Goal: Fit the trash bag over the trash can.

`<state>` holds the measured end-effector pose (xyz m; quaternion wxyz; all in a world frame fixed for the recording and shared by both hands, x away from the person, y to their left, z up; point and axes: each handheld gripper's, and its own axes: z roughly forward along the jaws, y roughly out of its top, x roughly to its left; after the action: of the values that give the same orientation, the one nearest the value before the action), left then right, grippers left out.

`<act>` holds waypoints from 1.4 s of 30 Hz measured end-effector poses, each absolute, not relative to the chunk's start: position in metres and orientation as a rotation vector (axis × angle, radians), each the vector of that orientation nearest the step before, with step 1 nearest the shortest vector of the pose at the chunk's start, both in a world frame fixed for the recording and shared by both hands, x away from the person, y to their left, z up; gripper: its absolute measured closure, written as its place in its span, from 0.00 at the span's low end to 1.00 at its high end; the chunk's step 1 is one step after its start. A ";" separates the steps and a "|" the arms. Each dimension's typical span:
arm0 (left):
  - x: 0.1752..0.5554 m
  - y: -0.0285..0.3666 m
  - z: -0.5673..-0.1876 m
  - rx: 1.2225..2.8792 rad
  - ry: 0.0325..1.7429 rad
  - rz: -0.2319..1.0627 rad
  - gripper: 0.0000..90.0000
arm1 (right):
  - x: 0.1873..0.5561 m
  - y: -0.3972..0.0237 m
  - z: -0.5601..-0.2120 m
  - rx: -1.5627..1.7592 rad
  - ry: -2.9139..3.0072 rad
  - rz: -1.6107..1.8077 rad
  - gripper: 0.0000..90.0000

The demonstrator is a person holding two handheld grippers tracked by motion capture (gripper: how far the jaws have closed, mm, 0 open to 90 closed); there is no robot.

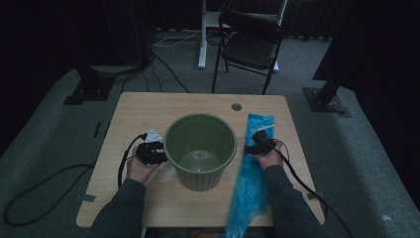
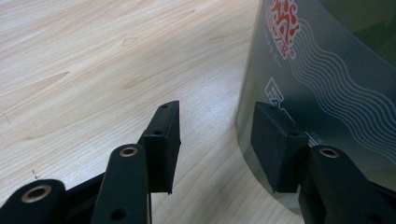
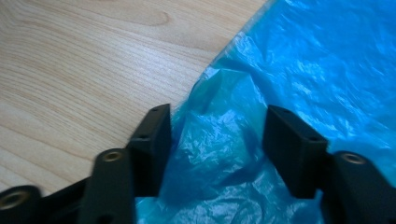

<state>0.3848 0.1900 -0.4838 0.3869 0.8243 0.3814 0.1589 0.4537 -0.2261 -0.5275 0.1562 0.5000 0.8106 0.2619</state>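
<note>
A green plastic bucket [image 1: 198, 181] stands upright in the middle of the wooden table [image 1: 143, 114]. My left gripper [image 1: 157, 151] sits at its left side, open. In the left gripper view my left gripper [image 2: 217, 121] has one jaw against the bucket's printed wall [image 2: 327, 70] and the other over bare wood. A long blue plastic bag [image 1: 250, 188] lies flat along the table's right side and hangs over the front edge. My right gripper [image 1: 255, 141] rests on it. In the right gripper view my right gripper [image 3: 217, 126] stands open astride a raised fold of the bag [image 3: 327, 60].
A black folding chair [image 1: 250, 42] stands beyond the table's far edge. A round cable hole [image 1: 236, 106] lies near the far edge of the tabletop. Cables trail from both grippers over the table's edges. A small white tag [image 1: 154, 134] lies beside the left gripper.
</note>
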 end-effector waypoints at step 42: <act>0.385 0.190 -0.485 2.099 0.972 0.392 0.59 | 0.428 -0.247 -0.443 1.062 2.402 1.031 0.99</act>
<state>0.3855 0.1901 -0.4846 0.3872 0.8248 0.3821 0.1541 0.4282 -0.2472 -0.4434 0.1594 0.3717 0.8404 0.3608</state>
